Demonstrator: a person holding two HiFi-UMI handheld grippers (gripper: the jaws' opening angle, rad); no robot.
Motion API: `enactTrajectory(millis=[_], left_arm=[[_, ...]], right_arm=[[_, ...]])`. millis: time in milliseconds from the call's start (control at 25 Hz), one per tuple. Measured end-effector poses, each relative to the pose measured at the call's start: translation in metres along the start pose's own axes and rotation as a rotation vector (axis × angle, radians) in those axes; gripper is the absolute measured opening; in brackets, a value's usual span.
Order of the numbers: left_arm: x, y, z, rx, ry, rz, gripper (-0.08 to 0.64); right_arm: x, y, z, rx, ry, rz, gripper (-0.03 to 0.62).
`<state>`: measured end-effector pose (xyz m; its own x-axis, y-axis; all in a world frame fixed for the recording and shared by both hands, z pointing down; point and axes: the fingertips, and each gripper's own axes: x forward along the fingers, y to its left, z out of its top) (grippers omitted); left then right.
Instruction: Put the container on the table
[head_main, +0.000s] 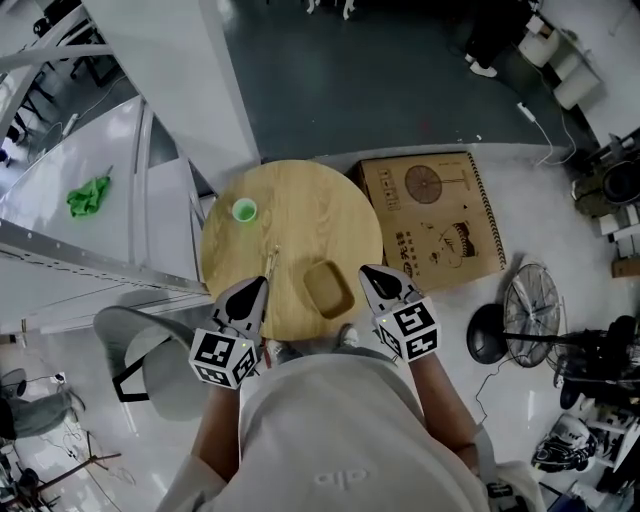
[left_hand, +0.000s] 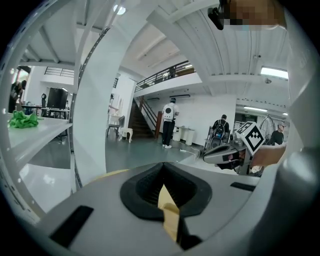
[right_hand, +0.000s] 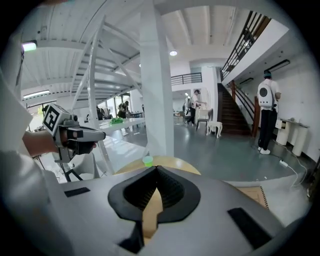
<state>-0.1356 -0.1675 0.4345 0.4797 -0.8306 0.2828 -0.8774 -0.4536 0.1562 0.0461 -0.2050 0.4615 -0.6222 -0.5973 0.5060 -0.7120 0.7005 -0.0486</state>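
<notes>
A shallow tan wooden container (head_main: 328, 288) lies flat on the round wooden table (head_main: 300, 215), near its front edge. My left gripper (head_main: 256, 285) hovers over the table's front left edge, jaws together and empty. My right gripper (head_main: 372, 272) hangs just right of the container, apart from it, also shut with nothing held. In the left gripper view the black pads of the left gripper (left_hand: 163, 165) meet, and the right gripper (left_hand: 225, 152) shows at the right. The right gripper view shows the right gripper (right_hand: 156, 169) shut above the table (right_hand: 175, 164).
A small green cup (head_main: 244, 210) and a thin wooden stick (head_main: 269, 265) are on the table. A flat cardboard box (head_main: 430, 220) lies on the floor at right, a floor fan (head_main: 533, 310) beside it. A grey chair (head_main: 150, 350) stands at left, and a white bench holds a green cloth (head_main: 88, 195).
</notes>
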Motion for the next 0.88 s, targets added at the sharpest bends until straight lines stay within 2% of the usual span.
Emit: enactTrajectory(millis=[320,480,880], left_arm=[[0.002,-0.007,0.026,0.009,-0.096,-0.028,0.015],[-0.001,-0.011,0.037,0.024,-0.133,-0.045,0.015],[-0.004,-0.005,0.043,0.059,-0.135,-0.032,0.017]], right_arm=[[-0.03,-0.007,0.034,-0.009,-0.152,-0.028,0.026],[-0.038,-0.004,0.046,-0.05,-0.205,-0.031,0.026],[-0.039,-0.002,0.051,-0.049,-0.238,-0.058,0.026]])
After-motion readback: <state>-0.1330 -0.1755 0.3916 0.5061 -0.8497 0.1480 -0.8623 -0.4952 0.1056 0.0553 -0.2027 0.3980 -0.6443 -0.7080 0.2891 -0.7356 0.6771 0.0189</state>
